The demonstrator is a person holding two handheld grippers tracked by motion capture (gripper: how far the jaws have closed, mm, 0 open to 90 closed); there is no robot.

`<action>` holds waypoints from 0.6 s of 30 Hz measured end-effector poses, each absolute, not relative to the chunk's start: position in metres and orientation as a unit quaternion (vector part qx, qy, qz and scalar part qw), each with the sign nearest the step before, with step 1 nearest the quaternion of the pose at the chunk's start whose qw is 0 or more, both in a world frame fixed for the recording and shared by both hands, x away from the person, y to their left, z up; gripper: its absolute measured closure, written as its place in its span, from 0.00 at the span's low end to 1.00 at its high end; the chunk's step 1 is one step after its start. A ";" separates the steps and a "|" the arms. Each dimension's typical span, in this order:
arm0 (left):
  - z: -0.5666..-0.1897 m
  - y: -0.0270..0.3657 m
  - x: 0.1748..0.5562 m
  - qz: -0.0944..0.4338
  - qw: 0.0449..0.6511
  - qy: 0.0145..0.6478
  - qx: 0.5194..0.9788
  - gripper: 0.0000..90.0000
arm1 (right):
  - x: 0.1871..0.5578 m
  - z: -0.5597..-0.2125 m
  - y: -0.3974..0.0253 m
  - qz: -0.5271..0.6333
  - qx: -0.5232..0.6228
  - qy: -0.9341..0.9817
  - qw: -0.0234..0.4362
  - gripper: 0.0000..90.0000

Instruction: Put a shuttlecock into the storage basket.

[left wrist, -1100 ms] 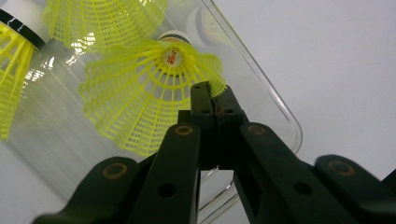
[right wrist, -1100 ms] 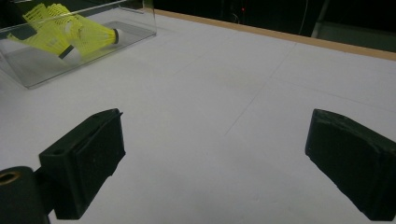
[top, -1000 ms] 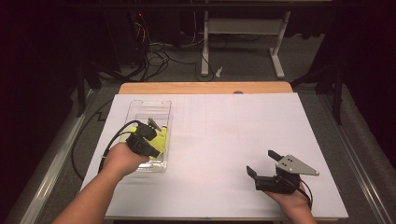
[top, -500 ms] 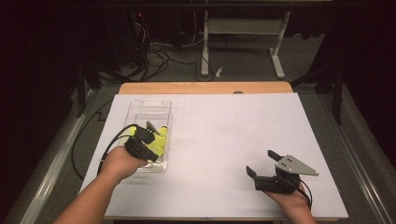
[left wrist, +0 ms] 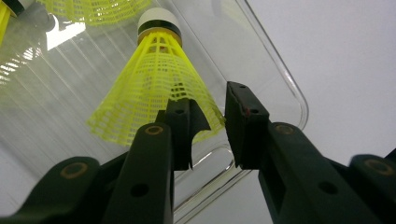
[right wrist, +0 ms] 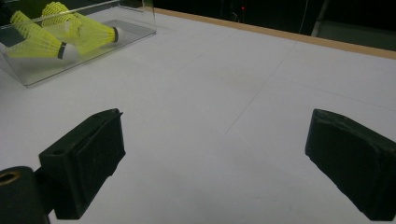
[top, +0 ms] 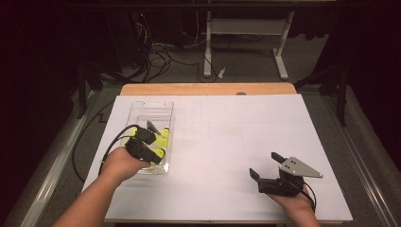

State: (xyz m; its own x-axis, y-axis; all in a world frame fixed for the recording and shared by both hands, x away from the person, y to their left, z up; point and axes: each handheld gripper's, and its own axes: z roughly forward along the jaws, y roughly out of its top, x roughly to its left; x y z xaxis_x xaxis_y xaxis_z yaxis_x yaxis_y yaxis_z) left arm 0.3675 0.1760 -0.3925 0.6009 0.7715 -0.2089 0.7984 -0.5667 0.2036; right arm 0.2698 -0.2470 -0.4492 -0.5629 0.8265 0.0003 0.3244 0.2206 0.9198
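So I've got my left gripper (left wrist: 208,126) down inside the clear plastic box (top: 142,109) at the left side of the table (top: 265,123), going for a yellow shuttlecock (left wrist: 156,88) lying on the box floor. The jaws are partly apart with the rim of the skirt sitting between them, one jaw over the mesh, but they haven't pinched shut on it as far as I can tell. My guess is the step is the pickup itself, so the next move should be to squeeze gently on the skirt edge and lift straight up clear of the box wall. The shuttlecock is a neon mesh cone with a white cap and dark band, looks flimsy and easy to crush. More of them (right wrist: 88,30) lie in the same box. My right gripper (right wrist: 219,163) rests wide open over bare table, well apart from everything
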 end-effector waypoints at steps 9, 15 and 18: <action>-0.386 0.175 0.368 -0.054 0.142 0.443 0.884 0.72 | 0.270 -0.449 -0.247 0.487 0.392 0.737 0.257 0.06; -0.385 0.175 0.368 -0.056 0.138 0.446 0.883 0.68 | 0.270 -0.449 -0.248 0.487 0.391 0.737 0.258 0.06; -0.384 0.177 0.369 -0.057 0.140 0.449 0.881 0.63 | 0.270 -0.449 -0.248 0.487 0.391 0.737 0.258 0.06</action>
